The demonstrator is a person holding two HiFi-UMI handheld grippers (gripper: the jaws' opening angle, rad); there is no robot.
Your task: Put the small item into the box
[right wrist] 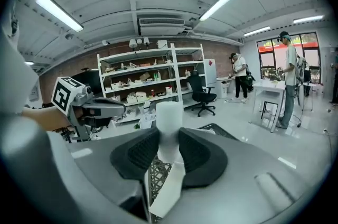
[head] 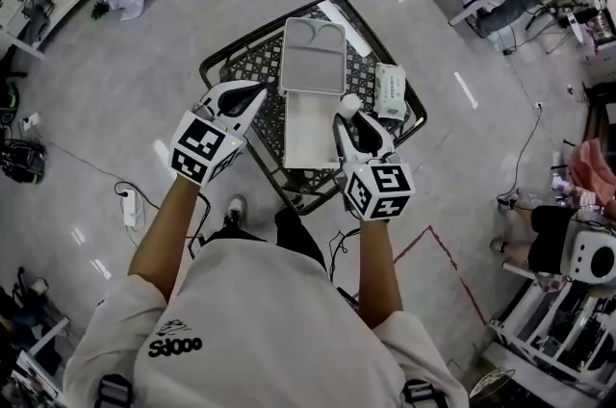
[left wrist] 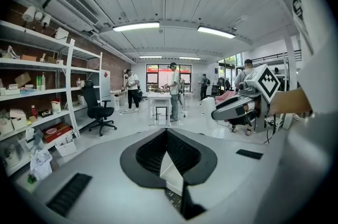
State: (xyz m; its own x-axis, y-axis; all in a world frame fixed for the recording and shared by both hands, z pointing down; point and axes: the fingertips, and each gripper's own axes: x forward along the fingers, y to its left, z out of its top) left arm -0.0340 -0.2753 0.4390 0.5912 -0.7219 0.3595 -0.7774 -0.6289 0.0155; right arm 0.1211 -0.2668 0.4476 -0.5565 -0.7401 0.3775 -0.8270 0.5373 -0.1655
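Right gripper is clamped on the small white cylinder, holding it upright right by the right rim of the open box. Looks lined up for the drop, I'd guess. Left gripper is closed on nothing, parked off the box's left side, out of the way. The lid lies flipped toward the mesh table's far edge, and a tissue pack sits by its right edge.

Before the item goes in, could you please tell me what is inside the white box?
The box looks bare inside; the right gripper, shut on the small white item, covers part of its right edge.
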